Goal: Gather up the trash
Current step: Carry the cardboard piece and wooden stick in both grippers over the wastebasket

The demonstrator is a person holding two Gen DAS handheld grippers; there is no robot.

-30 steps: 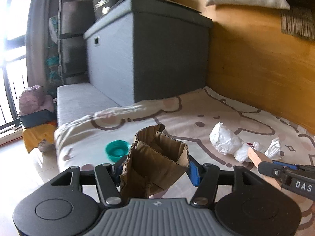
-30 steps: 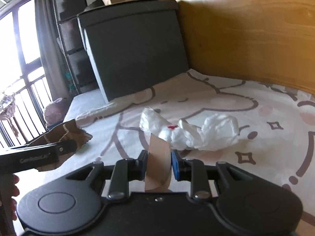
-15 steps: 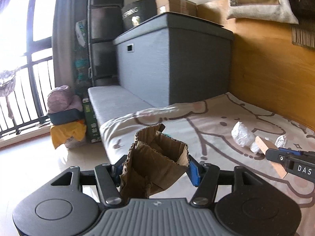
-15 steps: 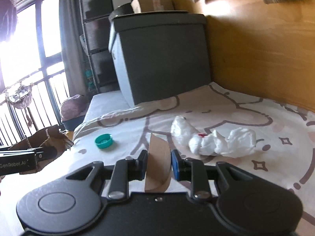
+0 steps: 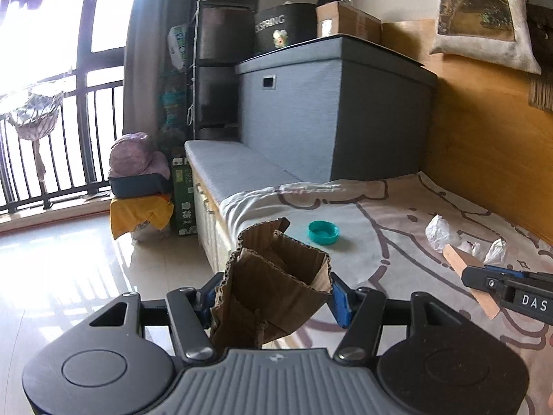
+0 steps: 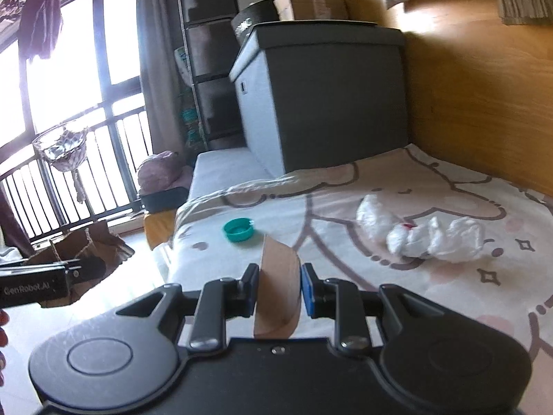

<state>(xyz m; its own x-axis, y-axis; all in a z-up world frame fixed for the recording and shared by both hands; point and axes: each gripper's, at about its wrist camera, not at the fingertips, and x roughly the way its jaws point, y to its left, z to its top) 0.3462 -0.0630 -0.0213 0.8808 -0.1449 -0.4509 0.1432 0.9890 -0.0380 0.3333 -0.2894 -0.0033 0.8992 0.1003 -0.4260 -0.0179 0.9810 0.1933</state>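
Wooden wall panel runs along the far side of a bed w/ a cream sheet printed in brown cartoon outlines. Grey storage box stands at the bed's far end, w/ a cardboard carton on its lid. Window w/ black railing fills the left; glossy floor below it.

On the sheet: crumpled white plastic bags near the middle, well apart from a small teal bottle cap lying open side up nearer the bed's edge.

Left tongs are clamped on a crushed piece of corrugated cardboard, pads pressing both sides; it sticks up & forward, held over the bed's edge. From the right wrist view the same cardboard shows at far left, over the floor.

Right tongs are closed on a flat brown cardboard strip, standing upright btwn the pads, held above the sheet, short of the cap & bags. A bit of a person's hand shows at the left edge.
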